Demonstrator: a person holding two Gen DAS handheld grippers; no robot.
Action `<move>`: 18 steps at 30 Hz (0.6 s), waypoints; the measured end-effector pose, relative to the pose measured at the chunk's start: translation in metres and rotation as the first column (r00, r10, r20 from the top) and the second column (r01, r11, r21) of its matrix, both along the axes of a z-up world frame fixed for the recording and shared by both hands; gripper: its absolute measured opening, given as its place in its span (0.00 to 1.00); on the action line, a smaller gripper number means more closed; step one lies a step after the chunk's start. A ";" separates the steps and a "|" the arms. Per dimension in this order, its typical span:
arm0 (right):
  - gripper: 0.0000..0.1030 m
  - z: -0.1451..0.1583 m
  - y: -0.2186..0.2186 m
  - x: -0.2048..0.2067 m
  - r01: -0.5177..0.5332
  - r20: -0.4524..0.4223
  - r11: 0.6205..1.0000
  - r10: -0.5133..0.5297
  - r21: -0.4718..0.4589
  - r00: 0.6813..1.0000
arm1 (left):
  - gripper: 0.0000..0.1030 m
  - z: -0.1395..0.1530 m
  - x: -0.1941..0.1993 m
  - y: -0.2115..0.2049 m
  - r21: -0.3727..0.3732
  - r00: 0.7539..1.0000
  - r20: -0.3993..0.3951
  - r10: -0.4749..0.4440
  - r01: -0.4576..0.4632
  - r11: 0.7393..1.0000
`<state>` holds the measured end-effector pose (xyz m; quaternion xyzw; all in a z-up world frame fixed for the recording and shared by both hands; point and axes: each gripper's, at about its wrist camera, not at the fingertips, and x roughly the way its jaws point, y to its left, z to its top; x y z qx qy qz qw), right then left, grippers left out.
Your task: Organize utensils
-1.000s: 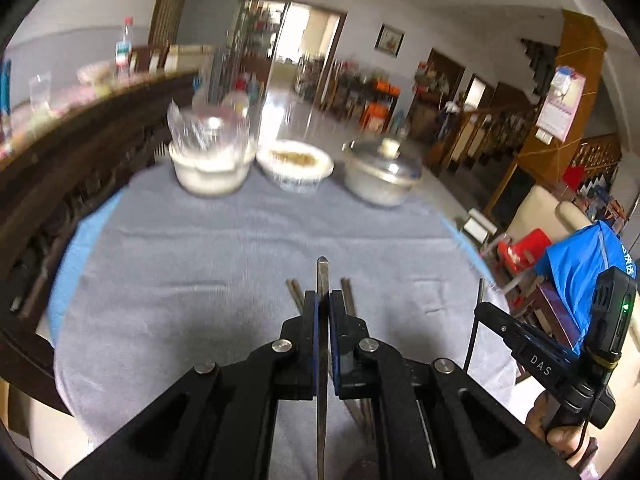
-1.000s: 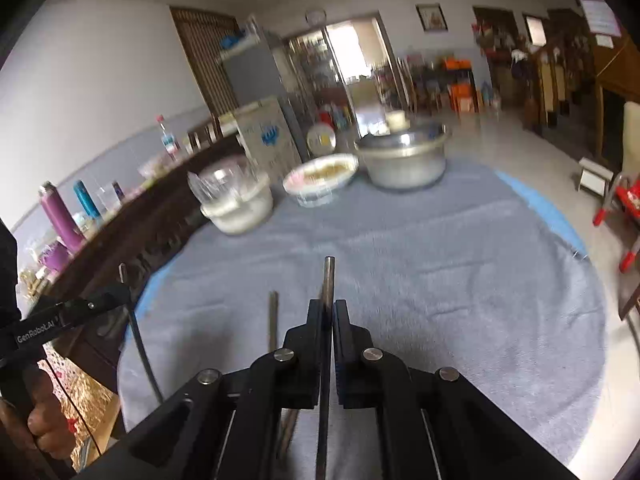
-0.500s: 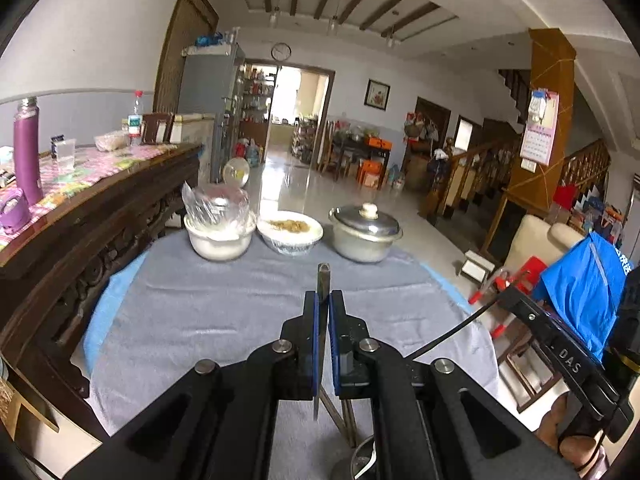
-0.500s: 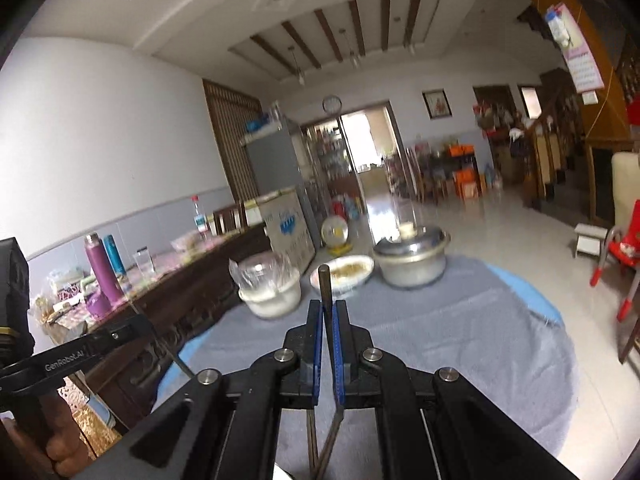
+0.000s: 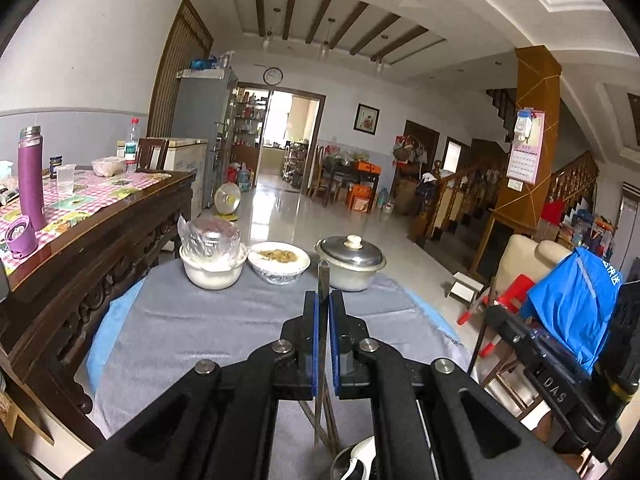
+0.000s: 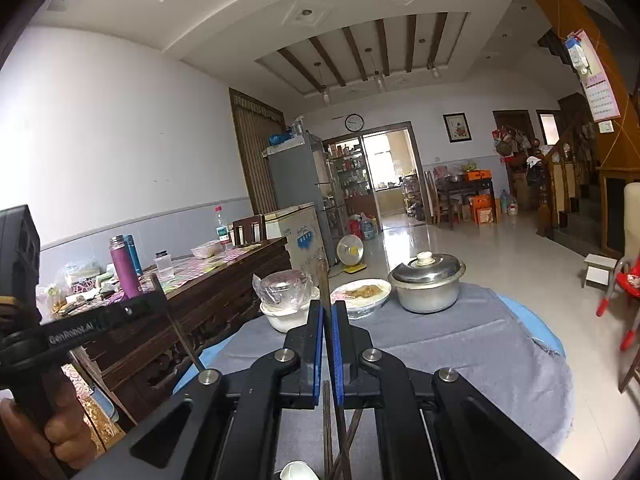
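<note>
Left wrist view: left tool (image 5: 323, 304) clamped on upright chopstick (image 5: 323, 276), holder cup (image 5: 352, 462) directly below; right tool (image 6: 326, 314) likewise gripping one.

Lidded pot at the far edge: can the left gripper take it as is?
Probably not: the left gripper is already shut on a chopstick, so its fingers aren't free, though nothing stands before the lidded pot.

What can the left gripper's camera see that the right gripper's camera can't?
Only the left wrist view shows the blue cloth draped over a chair, plus the right gripper.

Only the right wrist view shows the teal bottle, plus the left gripper and the hand holding it.

Both show the grey tablecloth, the lidded metal pot, two bowls, the purple bottle, and a chopstick clamped in that camera's own gripper.
</note>
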<state>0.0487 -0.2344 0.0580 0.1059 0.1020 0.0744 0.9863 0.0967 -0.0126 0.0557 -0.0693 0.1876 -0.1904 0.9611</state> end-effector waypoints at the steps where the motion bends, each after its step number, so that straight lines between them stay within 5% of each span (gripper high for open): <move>1: 0.05 0.000 -0.001 0.000 -0.003 -0.007 1.000 0.003 0.010 1.000 | 0.05 0.001 -0.001 0.000 -0.002 1.000 0.002 -0.002 0.002 1.000; 18: 0.04 0.027 0.010 -0.009 -0.051 0.070 0.997 0.047 0.056 0.996 | 0.05 0.019 -0.020 -0.006 -0.049 0.997 0.033 -0.064 0.065 0.997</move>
